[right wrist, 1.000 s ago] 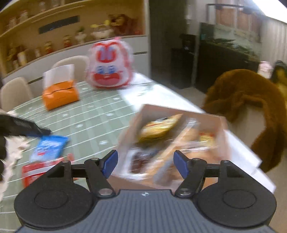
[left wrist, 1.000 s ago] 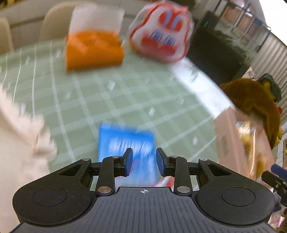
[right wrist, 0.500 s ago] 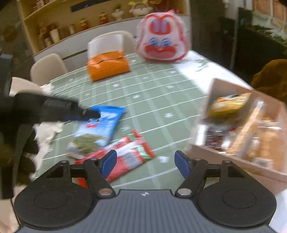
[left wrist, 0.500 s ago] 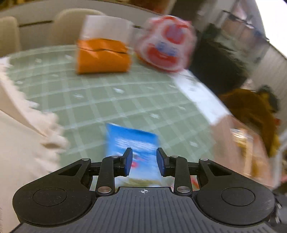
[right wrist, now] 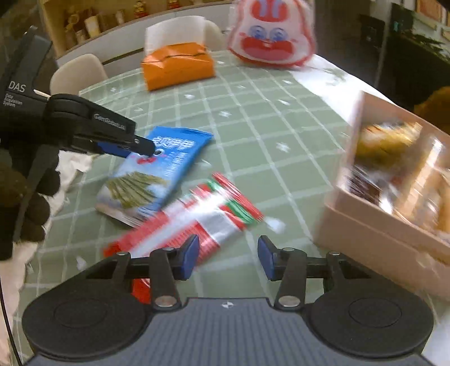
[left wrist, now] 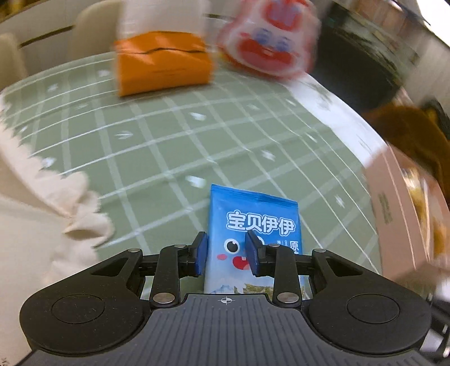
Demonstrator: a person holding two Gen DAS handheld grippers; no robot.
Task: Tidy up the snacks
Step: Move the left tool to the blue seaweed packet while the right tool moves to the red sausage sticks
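On the surface (right wrist: 253, 118) before me, one snack packet (right wrist: 157, 171) lay left of and partly on another (right wrist: 197, 222); the snack box (right wrist: 374, 225) sat right, a tissue pack (right wrist: 177, 67) and rabbit bag (right wrist: 271, 33) behind.

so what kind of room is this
Most likely a home dining room: a table under a green checked tablecloth, cream dining chairs drawn up to it, and a wall shelf of jars and figurines behind. A tissue box sits on the table.
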